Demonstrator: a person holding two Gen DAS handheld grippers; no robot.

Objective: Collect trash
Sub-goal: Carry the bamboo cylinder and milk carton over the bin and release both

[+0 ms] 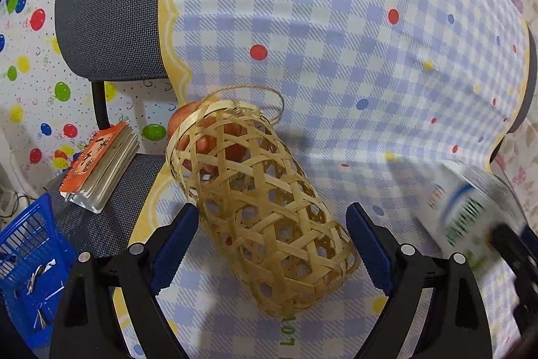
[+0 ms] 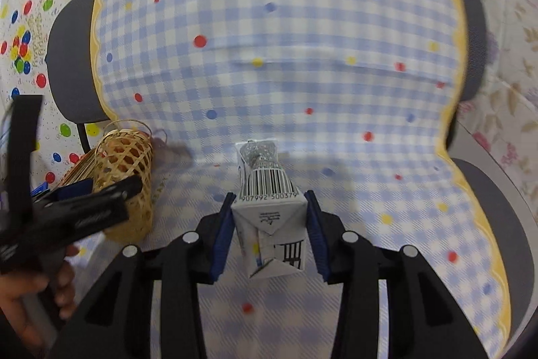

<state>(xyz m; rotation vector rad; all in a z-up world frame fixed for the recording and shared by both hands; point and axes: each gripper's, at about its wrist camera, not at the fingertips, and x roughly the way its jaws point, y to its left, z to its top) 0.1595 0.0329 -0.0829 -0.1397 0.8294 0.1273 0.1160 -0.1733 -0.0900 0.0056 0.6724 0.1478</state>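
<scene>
Lying on its side on the checked blue-and-white cloth point(image 2: 302, 22), the carton point(image 2: 269, 211) is a small white drink box with a barcode on its upper face, a crumpled silver foil patch at its far end and folded flaps at the near end. It sits between the blue pads of the right gripper point(image 2: 269, 207), which meet its two sides, so the gripper has hold of it with the jaws partly closed; in the left wrist view the carton point(image 1: 467, 207) shows as a blur at the right edge. The right gripper points forward and down over the cloth. The left gripper point(image 1: 272, 217) stands wide open, angled down, its pads either side of a woven bamboo basket point(image 1: 259, 207) that lies on its side on the cloth without being pressed. An apple point(image 1: 201, 137) sits inside the basket's far end, and a twine loop point(image 1: 269, 96) is tied at that end. In the right wrist view a hand point(image 2: 30, 298) grasps the left gripper's handle at the lower left.
</scene>
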